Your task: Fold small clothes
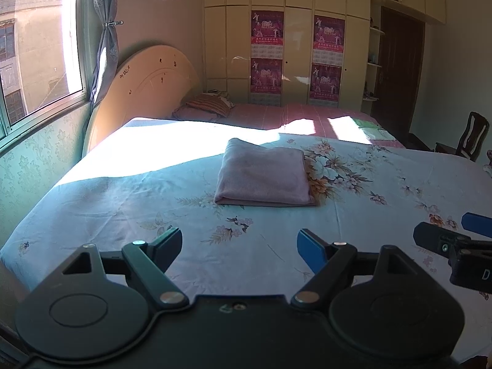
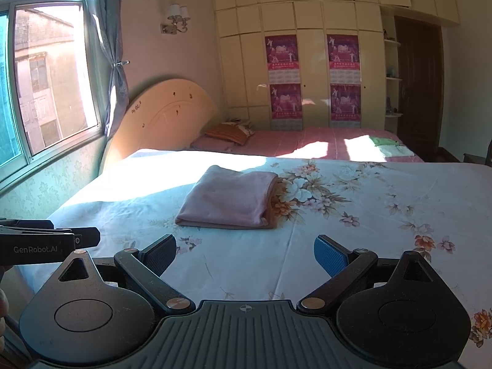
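Bed with a flowery sheet has lots of bare room on every side of the folded pink cloth, which lies flat in the middle. The left gripper and right gripper hover near the close edge, both wide open and holding nothing. A pink bed stands behind.

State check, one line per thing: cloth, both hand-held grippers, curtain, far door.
Pink cloth: folded into a neat rectangle, lying flat on the floral bedsheet, untouched.
Left hand-held gripper: open, empty, short of the cloth.
Right hand-held gripper: open, empty, short of the cloth.
Curtain: drawn aside and tied back.
Dark door: looks shut; too dim to be sure.
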Available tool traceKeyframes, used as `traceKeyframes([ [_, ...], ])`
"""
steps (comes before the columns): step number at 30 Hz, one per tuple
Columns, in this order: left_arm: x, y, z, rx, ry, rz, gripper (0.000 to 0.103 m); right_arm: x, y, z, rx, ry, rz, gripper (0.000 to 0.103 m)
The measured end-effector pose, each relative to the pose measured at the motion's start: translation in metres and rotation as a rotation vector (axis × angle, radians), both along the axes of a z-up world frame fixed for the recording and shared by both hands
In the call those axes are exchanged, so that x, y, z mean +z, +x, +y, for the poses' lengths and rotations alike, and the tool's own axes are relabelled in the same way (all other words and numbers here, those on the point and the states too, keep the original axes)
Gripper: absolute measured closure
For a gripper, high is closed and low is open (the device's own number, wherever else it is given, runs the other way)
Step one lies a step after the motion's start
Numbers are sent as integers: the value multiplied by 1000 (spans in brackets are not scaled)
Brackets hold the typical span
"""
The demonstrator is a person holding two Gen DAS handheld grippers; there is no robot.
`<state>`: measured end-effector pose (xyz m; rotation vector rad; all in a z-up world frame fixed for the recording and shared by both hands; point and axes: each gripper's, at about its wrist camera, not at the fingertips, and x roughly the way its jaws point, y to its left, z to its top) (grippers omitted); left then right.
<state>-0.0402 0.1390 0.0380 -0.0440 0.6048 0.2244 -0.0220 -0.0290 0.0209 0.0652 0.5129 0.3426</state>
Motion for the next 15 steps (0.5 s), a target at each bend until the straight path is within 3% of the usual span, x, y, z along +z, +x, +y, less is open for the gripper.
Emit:
traceKeyframes([
  [15,-10,22,4,-18,17,-22,24,-12,21,5,-1,-8,41,8],
])
